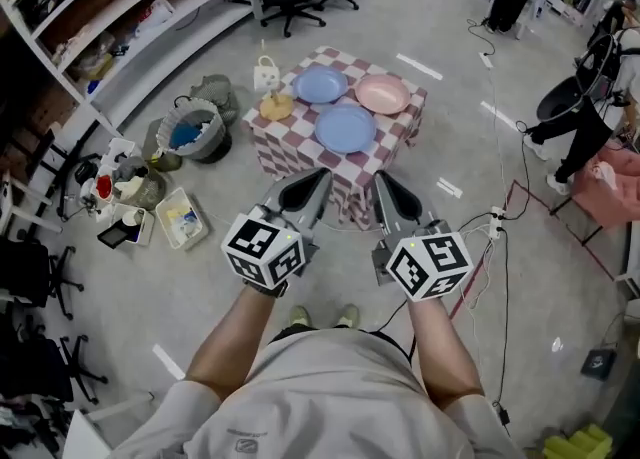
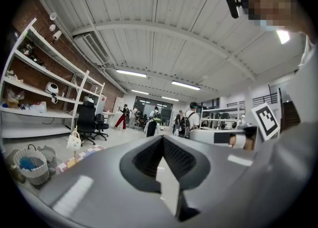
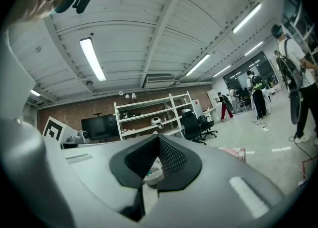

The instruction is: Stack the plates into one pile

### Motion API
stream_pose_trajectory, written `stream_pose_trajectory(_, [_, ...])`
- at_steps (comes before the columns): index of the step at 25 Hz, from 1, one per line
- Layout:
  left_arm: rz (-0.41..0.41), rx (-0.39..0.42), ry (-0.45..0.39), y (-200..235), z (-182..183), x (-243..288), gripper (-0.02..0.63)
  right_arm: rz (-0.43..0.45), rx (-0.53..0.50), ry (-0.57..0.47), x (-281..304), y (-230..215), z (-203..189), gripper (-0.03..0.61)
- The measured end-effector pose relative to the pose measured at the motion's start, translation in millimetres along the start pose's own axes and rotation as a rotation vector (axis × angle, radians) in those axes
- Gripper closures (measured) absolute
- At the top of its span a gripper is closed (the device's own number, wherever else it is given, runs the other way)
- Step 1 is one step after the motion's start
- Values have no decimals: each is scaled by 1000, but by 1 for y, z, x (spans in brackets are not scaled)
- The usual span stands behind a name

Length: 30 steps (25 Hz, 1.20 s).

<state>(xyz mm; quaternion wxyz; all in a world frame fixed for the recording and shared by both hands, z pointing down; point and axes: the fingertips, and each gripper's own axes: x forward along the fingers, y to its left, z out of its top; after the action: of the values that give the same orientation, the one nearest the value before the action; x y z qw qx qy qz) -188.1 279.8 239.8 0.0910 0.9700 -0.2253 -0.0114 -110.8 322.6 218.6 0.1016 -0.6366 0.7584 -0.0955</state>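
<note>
Three plates lie apart on a small table with a pink-and-white checked cloth (image 1: 275,137): a light blue plate (image 1: 320,84) at the back left, a pink plate (image 1: 382,94) at the back right, and a blue plate (image 1: 345,128) at the front. My left gripper (image 1: 316,182) and right gripper (image 1: 384,187) hang side by side short of the table's near edge, both above the floor. Each is shut with nothing held. In the left gripper view the left gripper (image 2: 162,138) points level across the room. The right gripper (image 3: 158,137) points toward the shelves.
A small white bag (image 1: 265,74) and a yellowish object (image 1: 276,105) sit on the table's left edge. A basket (image 1: 190,130) and floor clutter (image 1: 130,202) lie left of it. Shelves (image 1: 120,27) line the left wall. Cables (image 1: 497,217) run along the floor at right, near a person (image 1: 585,117).
</note>
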Motion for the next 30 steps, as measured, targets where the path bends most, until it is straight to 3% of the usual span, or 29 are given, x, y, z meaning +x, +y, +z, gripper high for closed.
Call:
stream_pose_trajectory(16, [27, -8, 41, -5, -25, 42, 607, -39, 60, 13, -2, -61, -9, 569])
stream_pose_trajectory(24, [0, -44, 53, 31, -37, 88, 607, -73, 65, 47, 41, -96, -22, 569])
stream_pose_trajectory(30, [-21, -35, 63, 82, -39, 136, 607, -104, 61, 75, 99, -124, -30, 569])
